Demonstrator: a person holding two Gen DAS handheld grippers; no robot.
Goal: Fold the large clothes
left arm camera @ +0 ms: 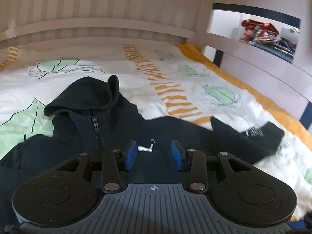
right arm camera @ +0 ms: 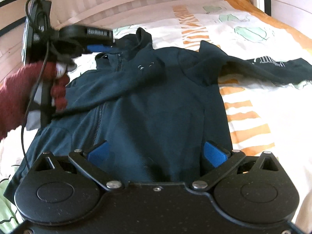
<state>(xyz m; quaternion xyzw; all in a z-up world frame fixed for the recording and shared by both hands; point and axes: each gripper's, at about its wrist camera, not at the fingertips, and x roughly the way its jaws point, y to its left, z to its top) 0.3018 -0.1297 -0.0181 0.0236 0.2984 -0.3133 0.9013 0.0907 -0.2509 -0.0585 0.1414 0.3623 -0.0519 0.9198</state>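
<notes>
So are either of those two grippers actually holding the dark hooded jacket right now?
No. The left gripper and right gripper both stand open above the dark navy zip-up hooded jacket, gripping nothing.

bedsheet (left arm camera: 195, 81): leaf print, orange stripes | slatted wall (left arm camera: 97, 9) | shelf clutter (left arm camera: 259, 33)

Matt dark cloth hoodie (right arm camera: 156, 101), printed cotton bedsheet (left arm camera: 195, 81)

Black two-finger grippers (left arm camera: 153, 153) with blue-padded jaws (silver pivot screws), a maroon knit sleeve (right arm camera: 13, 97), black cable (right arm camera: 32, 95).
</notes>
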